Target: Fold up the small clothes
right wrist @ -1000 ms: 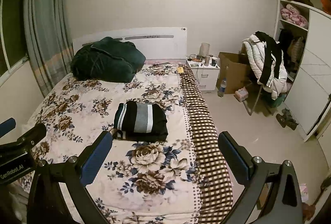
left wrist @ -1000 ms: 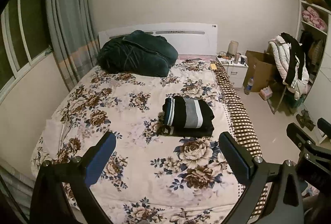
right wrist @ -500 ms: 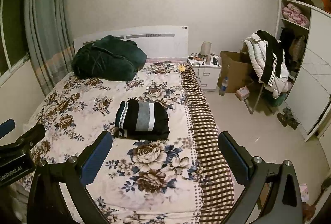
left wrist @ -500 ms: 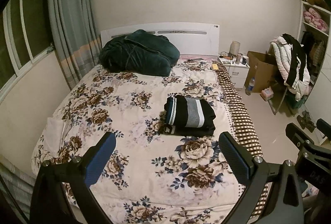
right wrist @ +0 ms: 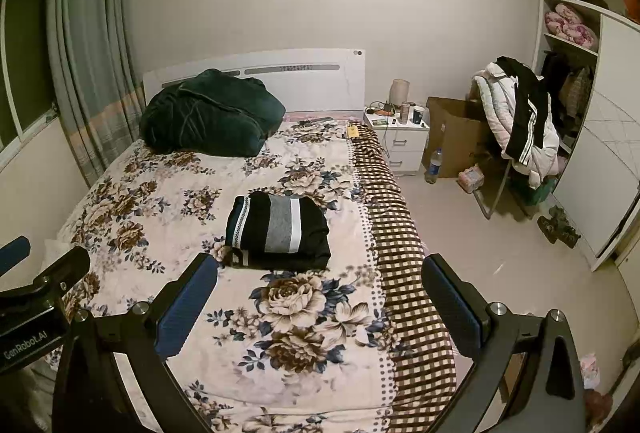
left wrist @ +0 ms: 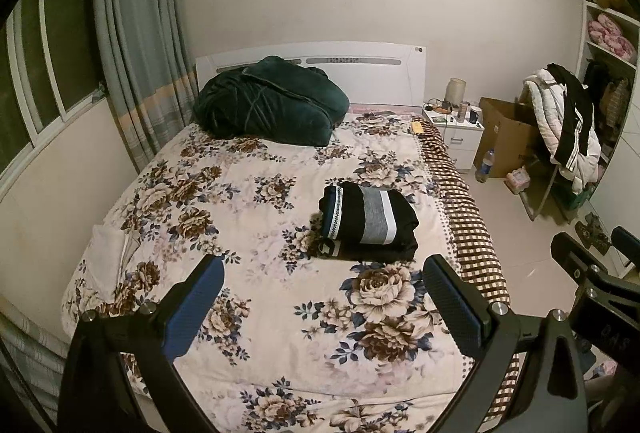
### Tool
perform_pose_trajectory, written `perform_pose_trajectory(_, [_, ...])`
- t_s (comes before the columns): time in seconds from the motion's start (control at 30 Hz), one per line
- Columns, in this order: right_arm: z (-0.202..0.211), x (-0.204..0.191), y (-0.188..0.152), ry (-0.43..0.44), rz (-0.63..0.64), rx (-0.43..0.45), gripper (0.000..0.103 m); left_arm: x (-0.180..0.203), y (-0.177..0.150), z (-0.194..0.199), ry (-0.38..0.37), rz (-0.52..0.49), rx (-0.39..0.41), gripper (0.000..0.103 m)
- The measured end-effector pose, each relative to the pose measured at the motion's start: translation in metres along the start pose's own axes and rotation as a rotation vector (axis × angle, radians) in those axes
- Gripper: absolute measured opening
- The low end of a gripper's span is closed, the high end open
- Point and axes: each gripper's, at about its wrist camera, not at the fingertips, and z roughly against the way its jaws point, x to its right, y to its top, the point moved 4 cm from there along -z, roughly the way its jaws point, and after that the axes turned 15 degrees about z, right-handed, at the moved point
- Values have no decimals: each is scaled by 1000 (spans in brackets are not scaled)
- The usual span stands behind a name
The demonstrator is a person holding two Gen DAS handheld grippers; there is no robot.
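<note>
A folded black garment with grey and white stripes lies on the floral bedspread, right of the bed's middle. My left gripper hangs open above the foot of the bed, well short of the garment, with nothing between its blue pads. My right gripper is open too and empty, held back over the bed's near right part. Each gripper shows at the edge of the other's view.
A dark green bundle of bedding lies by the white headboard. A white nightstand, cardboard box, chair heaped with jackets and wardrobe line the right. Bare floor runs beside the bed. Curtains hang left.
Both grippers have drawn back and risen slightly from the bed, so the folded garment looks a little farther off. The garment itself has not moved.
</note>
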Motion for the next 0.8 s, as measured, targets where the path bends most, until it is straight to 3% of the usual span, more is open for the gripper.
perform_pose_trajectory(0.8, [2, -2, -5, 5, -3, 1, 103, 2, -2, 1, 3, 4, -1, 102])
